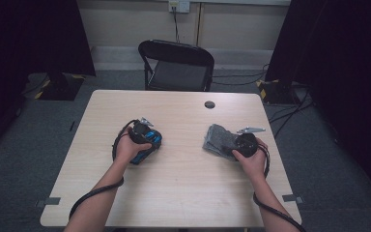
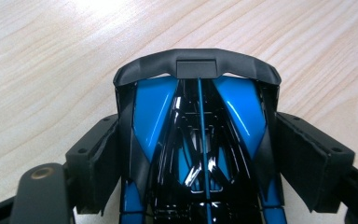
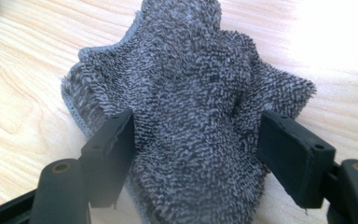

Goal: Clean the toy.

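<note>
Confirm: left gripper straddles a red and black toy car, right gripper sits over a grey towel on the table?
Not quite. The toy car between the left gripper jaws is blue and black, as the left gripper view shows. The right gripper does sit over the grey towel.

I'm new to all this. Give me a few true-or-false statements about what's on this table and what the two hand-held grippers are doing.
1. The toy car between the left gripper jaws is blue and black. True.
2. The right gripper straddles a red sponge. False: it is a grey towel.
3. The towel lies crumpled on the table. True.
4. The car and towel touch each other. False: bare wood lies between them.
5. A black chair stands beyond the table. True.
</note>
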Action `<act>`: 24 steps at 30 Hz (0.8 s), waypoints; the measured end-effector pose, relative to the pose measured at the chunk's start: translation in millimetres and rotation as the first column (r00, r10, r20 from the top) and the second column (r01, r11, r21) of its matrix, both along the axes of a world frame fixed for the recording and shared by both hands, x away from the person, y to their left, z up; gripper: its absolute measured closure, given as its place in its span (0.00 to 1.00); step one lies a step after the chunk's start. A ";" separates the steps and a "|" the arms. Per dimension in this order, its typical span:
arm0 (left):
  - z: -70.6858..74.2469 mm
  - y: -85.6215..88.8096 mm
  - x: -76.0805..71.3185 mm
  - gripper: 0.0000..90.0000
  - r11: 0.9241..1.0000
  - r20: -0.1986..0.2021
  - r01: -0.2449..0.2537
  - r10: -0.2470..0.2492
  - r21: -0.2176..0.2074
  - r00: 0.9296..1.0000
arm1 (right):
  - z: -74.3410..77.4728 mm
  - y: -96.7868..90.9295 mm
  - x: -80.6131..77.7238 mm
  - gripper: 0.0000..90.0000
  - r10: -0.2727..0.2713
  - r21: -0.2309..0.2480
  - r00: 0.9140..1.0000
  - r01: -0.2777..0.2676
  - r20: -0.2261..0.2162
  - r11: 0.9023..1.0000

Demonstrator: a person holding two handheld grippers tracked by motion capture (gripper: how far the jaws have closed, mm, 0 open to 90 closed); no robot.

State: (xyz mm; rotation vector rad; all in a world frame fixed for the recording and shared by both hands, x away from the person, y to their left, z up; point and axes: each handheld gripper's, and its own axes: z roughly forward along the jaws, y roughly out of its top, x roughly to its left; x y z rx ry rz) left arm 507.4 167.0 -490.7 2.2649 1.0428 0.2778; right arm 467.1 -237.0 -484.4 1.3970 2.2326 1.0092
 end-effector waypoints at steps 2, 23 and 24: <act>1.2 1.0 -0.6 0.22 1.000 -0.005 -0.001 0.001 -0.001 1.000 | 1.0 0.6 0.1 0.28 0.006 0.000 1.000 -0.006 0.003 1.000; 25.8 5.8 -10.8 0.18 0.999 0.020 0.006 -0.005 -0.032 1.000 | 22.4 6.3 -5.7 0.17 0.064 0.020 0.998 -0.064 0.024 0.998; 26.5 5.6 -12.0 0.18 0.999 0.020 0.008 -0.007 -0.043 1.000 | 23.0 6.5 -6.1 0.17 0.066 0.020 0.997 -0.067 0.028 0.998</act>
